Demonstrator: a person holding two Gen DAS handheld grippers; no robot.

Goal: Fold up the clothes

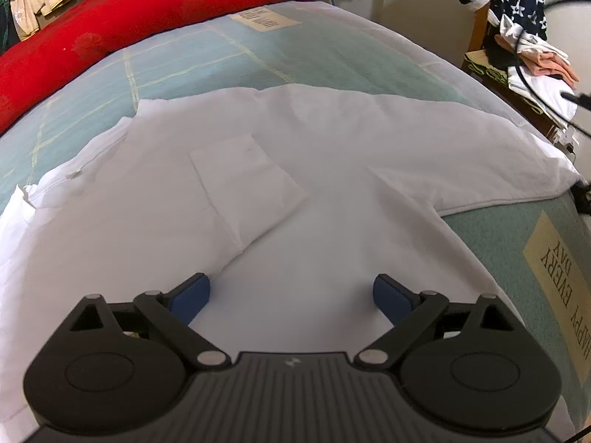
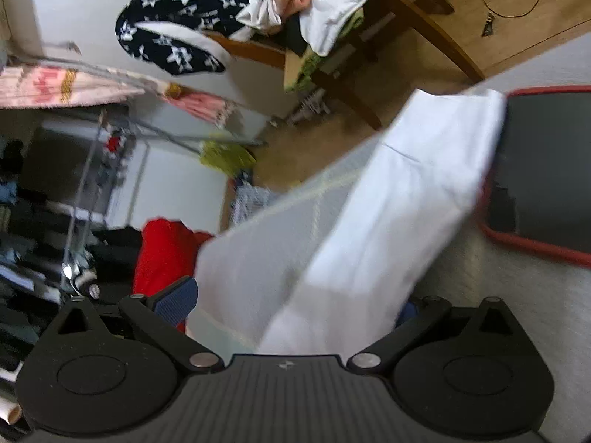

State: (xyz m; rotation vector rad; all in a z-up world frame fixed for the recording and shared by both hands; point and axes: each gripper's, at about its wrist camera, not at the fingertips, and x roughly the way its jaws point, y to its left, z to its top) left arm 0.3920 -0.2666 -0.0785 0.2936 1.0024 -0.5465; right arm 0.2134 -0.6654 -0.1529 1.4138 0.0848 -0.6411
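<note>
Early in the fold: white shirt (image 1: 258, 170) spread on the bed (image 1: 229, 62), left gripper (image 1: 291, 295) above it, fingers wide apart, gripping nothing. Right gripper (image 2: 295, 306) apart too, sleeve (image 2: 399, 199) lying between, not visibly pinched. Next, probably: pinch the sleeve, carry it across the chest.

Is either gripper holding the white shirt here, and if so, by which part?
Left gripper: open above the white shirt, holding nothing. Right gripper: jaws wide with white cloth between them; whether it grips cannot be told.

Home bedroom: bed (image 1: 221, 59), clothes rack (image 2: 110, 125)
</note>
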